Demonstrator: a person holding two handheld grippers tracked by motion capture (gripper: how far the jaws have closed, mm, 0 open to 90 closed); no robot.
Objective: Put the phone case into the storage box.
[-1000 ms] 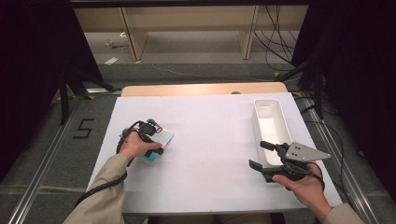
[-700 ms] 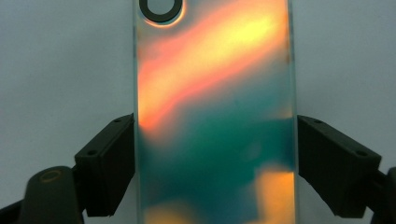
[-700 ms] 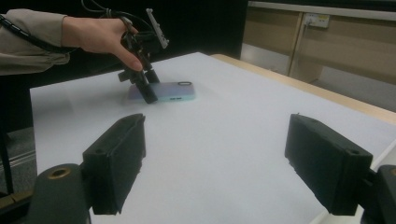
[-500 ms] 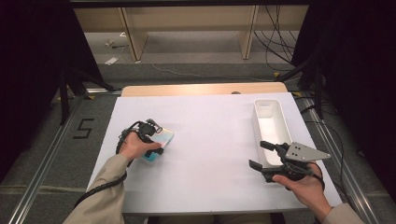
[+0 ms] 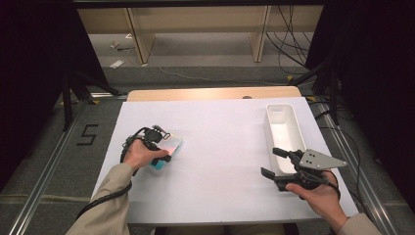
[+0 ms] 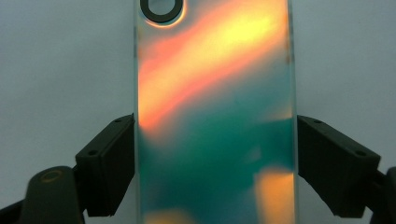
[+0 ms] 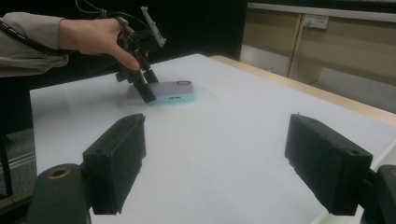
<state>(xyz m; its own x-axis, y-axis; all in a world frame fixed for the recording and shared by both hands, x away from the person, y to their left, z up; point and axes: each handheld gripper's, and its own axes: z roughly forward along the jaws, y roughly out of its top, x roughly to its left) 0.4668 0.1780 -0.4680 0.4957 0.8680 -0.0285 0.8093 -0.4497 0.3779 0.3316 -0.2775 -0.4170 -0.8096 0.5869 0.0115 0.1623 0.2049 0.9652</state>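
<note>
An iridescent phone (image 5: 169,147), orange and teal with a round camera ring, lies flat on the left half of the white table (image 5: 220,132). My left gripper (image 5: 162,152) points down over it. In the left gripper view both black pads (image 6: 114,163) sit against the long edges of the phone (image 6: 215,116), with my left gripper (image 6: 216,140) shut on it. The right gripper view shows that hand and the left gripper (image 7: 142,88) on the phone (image 7: 168,93) farther off. My right gripper (image 5: 270,161) hovers open at the near right, and nothing lies between the jaws of the right gripper (image 7: 215,158).
A long white tray (image 5: 268,122) stands at the right side of the table, just beyond my right gripper. The table's wooden far edge (image 5: 210,93) shows past the white cover. Cables and shelf legs stand on the floor behind.
</note>
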